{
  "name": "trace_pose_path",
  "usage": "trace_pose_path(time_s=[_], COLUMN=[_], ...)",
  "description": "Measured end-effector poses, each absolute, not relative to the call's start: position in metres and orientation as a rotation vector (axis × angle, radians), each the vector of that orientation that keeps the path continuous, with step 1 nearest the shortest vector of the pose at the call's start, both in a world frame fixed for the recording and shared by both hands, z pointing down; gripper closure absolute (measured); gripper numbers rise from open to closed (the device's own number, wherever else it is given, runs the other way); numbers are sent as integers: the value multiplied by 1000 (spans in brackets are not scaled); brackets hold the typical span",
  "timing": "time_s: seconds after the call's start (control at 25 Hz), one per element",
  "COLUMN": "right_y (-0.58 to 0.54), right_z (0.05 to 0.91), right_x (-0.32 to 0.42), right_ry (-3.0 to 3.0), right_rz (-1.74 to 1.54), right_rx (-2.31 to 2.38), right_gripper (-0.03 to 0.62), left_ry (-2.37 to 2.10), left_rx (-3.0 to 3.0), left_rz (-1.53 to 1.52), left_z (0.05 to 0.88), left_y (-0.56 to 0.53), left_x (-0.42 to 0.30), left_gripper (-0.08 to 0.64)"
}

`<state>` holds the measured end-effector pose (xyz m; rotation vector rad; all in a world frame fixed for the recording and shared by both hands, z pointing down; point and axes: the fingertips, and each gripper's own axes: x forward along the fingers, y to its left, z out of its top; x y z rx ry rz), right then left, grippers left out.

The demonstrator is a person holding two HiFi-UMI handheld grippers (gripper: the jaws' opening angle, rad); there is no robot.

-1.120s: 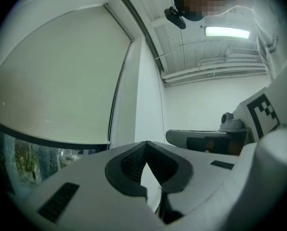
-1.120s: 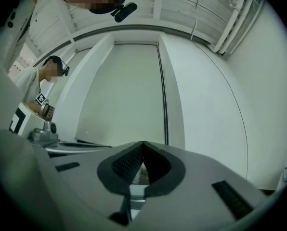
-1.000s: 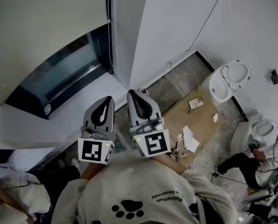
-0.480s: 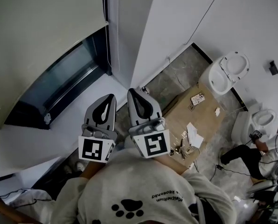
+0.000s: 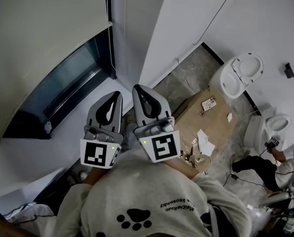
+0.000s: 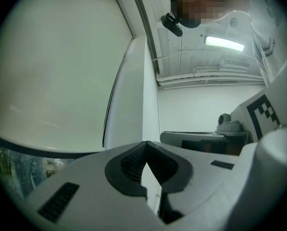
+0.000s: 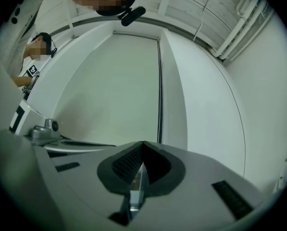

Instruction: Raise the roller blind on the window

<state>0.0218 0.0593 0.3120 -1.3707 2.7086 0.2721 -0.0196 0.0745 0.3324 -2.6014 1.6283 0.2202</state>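
We hold the left grey gripper [image 5: 117, 95] and right grey gripper [image 5: 136, 89] side by side, each with its jaws closed on nothing. The cream fabric roller blind [image 5: 38, 43] hangs far left, covering the upper part of the dark-framed window [image 5: 73, 78].

**Two grippers, two toilets, one blind**

Two grippers show in the head view, the left gripper [image 5: 115, 100] and the right gripper [image 5: 139, 94]. Each carries one marker cube, which makes two cubes. There is one window [image 5: 63, 90] with one roller blind [image 5: 38, 38] over it, and one bead chain [image 7: 159, 95] hangs along the blind's edge. On the floor lies one sheet of cardboard [image 5: 206, 125] with one phone [image 5: 207, 103] on it. Two white toilets stand by the wall: one toilet [image 5: 238, 78] with its lid up, and a second toilet [image 5: 274, 127] beside the one seated person [image 5: 277, 164]. The left gripper view adds one lit ceiling lamp [image 6: 224, 43].
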Motion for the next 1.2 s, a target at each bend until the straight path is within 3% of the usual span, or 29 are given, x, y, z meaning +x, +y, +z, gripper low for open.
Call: trace_pose_path(time_s=[0.76, 1.2], right_y=[-108, -152], right_z=[316, 327], right_x=[-13, -28], right_ry=[2770, 2809], right_rz=[249, 160], right_rx=[-1265, -1239], right_gripper=[583, 583], left_ry=[1677, 1667], left_rx=[-2597, -2593], left_rz=[204, 173], left_z=[337, 338], left_y=[-109, -155], left_x=[-45, -57], left_gripper=[554, 552])
